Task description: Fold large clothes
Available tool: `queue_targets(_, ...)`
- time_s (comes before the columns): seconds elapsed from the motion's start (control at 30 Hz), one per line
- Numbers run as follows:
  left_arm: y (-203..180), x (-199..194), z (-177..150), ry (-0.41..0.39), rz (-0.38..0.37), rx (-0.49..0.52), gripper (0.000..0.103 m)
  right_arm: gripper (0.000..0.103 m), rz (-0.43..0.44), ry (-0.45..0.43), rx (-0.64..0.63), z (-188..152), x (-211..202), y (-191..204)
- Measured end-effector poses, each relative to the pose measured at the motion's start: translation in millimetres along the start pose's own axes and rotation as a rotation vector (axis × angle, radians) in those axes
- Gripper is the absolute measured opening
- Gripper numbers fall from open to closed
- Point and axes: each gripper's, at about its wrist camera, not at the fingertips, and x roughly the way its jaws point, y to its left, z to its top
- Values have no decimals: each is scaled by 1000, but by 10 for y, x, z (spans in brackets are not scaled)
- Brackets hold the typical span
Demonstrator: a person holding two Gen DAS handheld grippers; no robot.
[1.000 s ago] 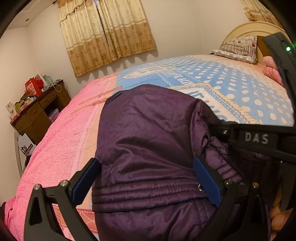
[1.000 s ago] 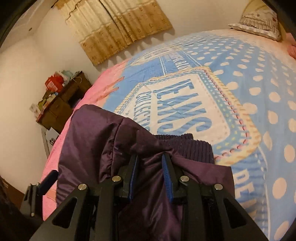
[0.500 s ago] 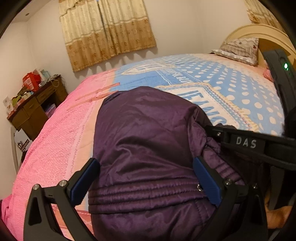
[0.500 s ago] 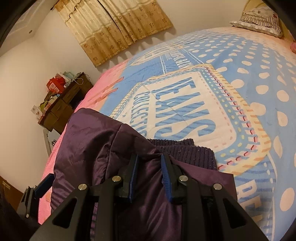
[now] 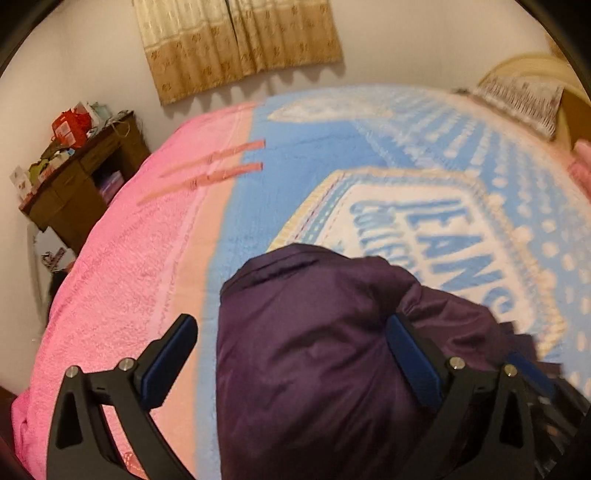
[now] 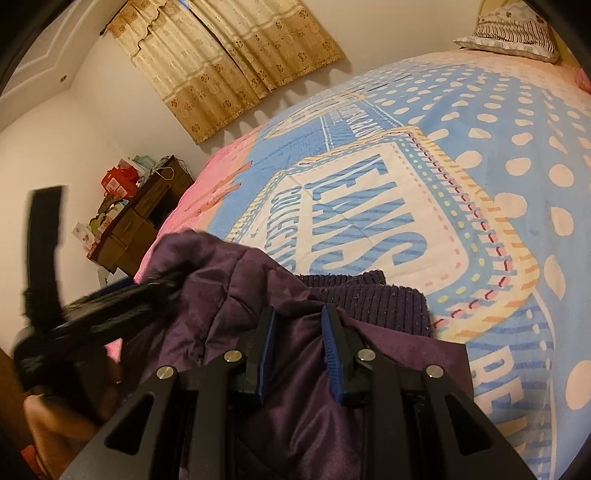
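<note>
A dark purple padded jacket [image 5: 314,350] lies bunched on the bed at the near edge. My left gripper [image 5: 291,358] is open, its blue-padded fingers spread wide on either side of the jacket's shiny fabric. My right gripper [image 6: 297,332] is shut on a fold of the jacket [image 6: 229,280], just behind its ribbed knit hem [image 6: 369,295]. The left gripper shows blurred at the left of the right wrist view [image 6: 110,299].
The bed has a blue polka-dot blanket [image 6: 480,155] with a white lettered panel, and a pink blanket [image 5: 122,266] on the left. A cluttered wooden dresser [image 5: 74,177] stands by the wall under beige curtains [image 5: 236,40]. A pillow [image 6: 509,33] lies at the headboard.
My left gripper has lifted and swung rightward, so the jacket looks smaller and lower in its view. The right gripper keeps its hold on the fold, hardly moved.
</note>
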Motion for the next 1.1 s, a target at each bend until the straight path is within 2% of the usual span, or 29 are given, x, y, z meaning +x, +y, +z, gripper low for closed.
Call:
queue_targets(0.1, -146, 39, -59, -40, 72, 53, 103, 26, 8, 1, 11, 9, -2, -5)
queue_targets(0.23, -17, 166, -87, -9, -8, -12, 103, 26, 5, -4, 23, 13, -1, 0)
queue_targets(0.4, -115, 88, -84, -40, 58, 26, 103, 26, -9, -4, 15, 18, 3, 25)
queue_targets(0.6, -43, 50, -66, -42, 37, 14, 103, 26, -30, -7, -1, 21, 11, 44)
queue_targets(0.63, -23, 24, -70, -45, 23, 12, 103, 26, -24, -11, 0, 19, 2, 34)
queue_targets(0.73, 158, -98, -76, -4, -101, 3, 103, 26, 4, -26, 13, 6, -40, -19)
queue_targets(0.8, 311, -270, -136, -23, -161, -7, 103, 26, 30, -36, 31, -5, -80, -64)
queue_targets(0.9, 533, -517, -310, -77, -152, 4, 103, 28, 79, -49, 72, -8, -136, -142)
queue_targets(1.0, 752, -629, -500, -52, -187, -6, 103, 28, 121, -35, 125, 14, -228, -193)
queue_targets(1.03, 807, -650, -541, -47, -193, -8, 103, 33, 159, -26, 148, 24, -335, -229)
queue_targets(1.1, 953, -703, -638, -54, -212, -20, 103, 58, 223, -68, 168, 4, -571, -290)
